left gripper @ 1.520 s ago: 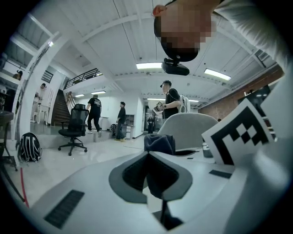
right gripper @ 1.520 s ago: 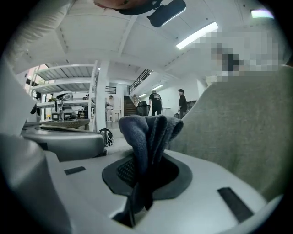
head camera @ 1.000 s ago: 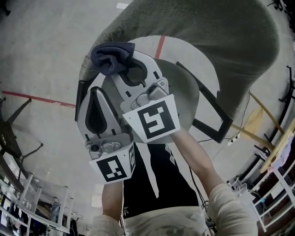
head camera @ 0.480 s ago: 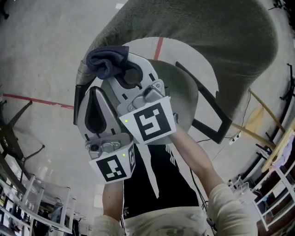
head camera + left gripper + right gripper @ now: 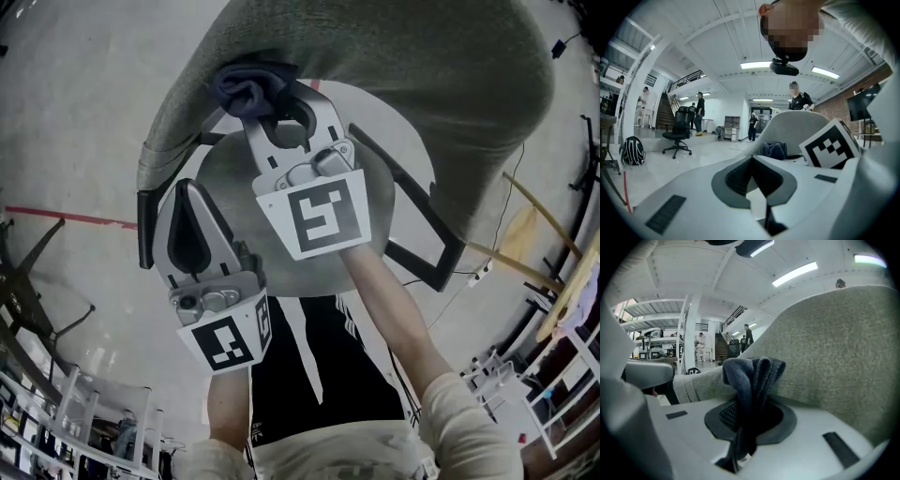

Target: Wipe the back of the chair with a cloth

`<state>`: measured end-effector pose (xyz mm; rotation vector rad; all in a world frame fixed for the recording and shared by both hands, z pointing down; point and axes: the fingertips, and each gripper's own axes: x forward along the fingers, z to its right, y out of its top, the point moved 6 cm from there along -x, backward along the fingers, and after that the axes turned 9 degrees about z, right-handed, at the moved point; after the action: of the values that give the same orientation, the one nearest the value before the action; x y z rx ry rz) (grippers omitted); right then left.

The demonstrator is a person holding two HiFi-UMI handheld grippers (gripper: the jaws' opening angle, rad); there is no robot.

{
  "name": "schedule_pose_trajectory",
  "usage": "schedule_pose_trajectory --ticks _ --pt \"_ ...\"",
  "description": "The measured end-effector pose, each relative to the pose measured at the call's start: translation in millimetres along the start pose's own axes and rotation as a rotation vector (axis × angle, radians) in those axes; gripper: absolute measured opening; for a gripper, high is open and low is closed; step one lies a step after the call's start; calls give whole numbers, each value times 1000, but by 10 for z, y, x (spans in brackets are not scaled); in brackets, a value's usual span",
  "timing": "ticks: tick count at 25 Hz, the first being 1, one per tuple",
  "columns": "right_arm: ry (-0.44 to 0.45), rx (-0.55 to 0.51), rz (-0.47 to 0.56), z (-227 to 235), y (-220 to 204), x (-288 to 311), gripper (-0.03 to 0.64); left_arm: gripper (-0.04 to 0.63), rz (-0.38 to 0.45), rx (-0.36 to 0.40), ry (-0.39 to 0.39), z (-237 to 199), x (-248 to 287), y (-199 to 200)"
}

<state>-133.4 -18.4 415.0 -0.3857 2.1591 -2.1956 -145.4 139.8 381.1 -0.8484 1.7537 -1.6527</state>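
Now | right gripper (image 5: 279, 122) jaws clamp cloth (image 5: 752, 373) against chair back (image 5: 422, 75) | left gripper (image 5: 752, 176) jaws together

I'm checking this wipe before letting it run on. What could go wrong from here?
The cloth sits bunched in the right gripper, so dragging it over the textured chair back might tug it loose. Only a small wad touches the fabric, so coverage may be patchy, and the hard jaws could scrape the chair if the wad folds away.
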Motion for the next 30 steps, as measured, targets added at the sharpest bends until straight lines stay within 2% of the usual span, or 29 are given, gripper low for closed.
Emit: schedule_pose_trajectory --ticks 4,18,30 --pt "-88 10 -13 206 -65 -78 54 15 -4 -2 -58 181 127 -17" --pt "-433 56 -8 1015 -212 -789 54 15 -6 7 -350 1060 547 -85" --pt "-729 117 19 1278 -305 -1610 54 15 -5 6 -571 1696 507 -106"
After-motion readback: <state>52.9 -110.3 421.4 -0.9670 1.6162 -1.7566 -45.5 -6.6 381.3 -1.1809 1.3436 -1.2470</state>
